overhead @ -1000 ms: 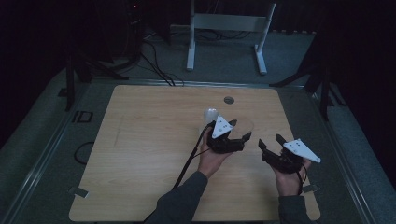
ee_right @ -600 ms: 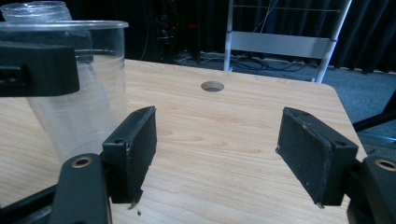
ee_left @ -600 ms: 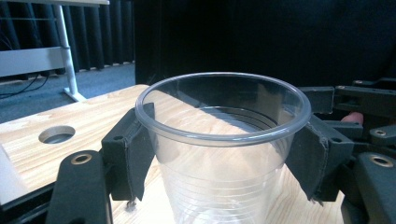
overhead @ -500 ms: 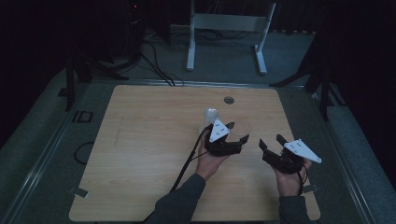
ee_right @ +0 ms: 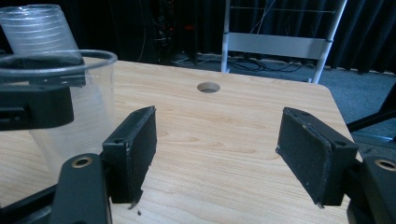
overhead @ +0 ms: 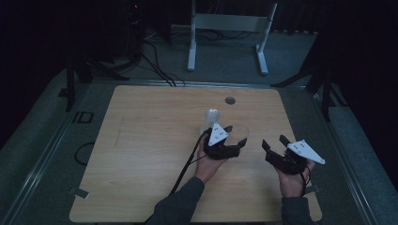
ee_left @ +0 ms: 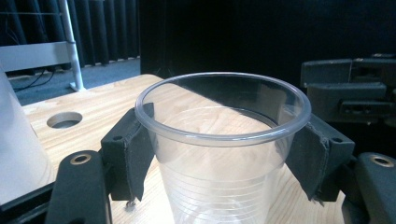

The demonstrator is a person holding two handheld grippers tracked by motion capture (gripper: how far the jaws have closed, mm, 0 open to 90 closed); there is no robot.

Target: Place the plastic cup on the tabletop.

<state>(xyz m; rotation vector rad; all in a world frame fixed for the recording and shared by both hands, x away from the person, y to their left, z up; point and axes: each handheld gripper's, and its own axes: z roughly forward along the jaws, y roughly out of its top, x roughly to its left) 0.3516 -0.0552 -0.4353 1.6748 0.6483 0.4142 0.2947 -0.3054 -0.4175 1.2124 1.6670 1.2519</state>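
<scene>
A clear plastic cup (ee_left: 223, 140) stands upright between the jaws of my left gripper (ee_left: 224, 154), and both pads press on its sides just under the rim. In the high view, the left gripper (overhead: 235, 135) is at the table's middle right with the cup (overhead: 238, 131) in it. Just behind it stands an upturned stack of clear cups (overhead: 212, 115), which rises at the left edge (ee_left: 16, 140) in the left gripper view. My right gripper (overhead: 274, 141) sits to the right, open, with nothing between its fingers (ee_right: 135, 149). In its view the held cup (ee_right: 70, 107) and the stack (ee_right: 37, 28) are at the left.
The wooden table (overhead: 141, 140) has a round cable hole (overhead: 230, 100) near its far edge. A white metal stand (overhead: 230, 23) and cables lie on the floor beyond the table. The table's right edge is close to the right gripper.
The left gripper, with the cup in it, has shifted slightly left and nearer. The right gripper and the stack have stayed put.
</scene>
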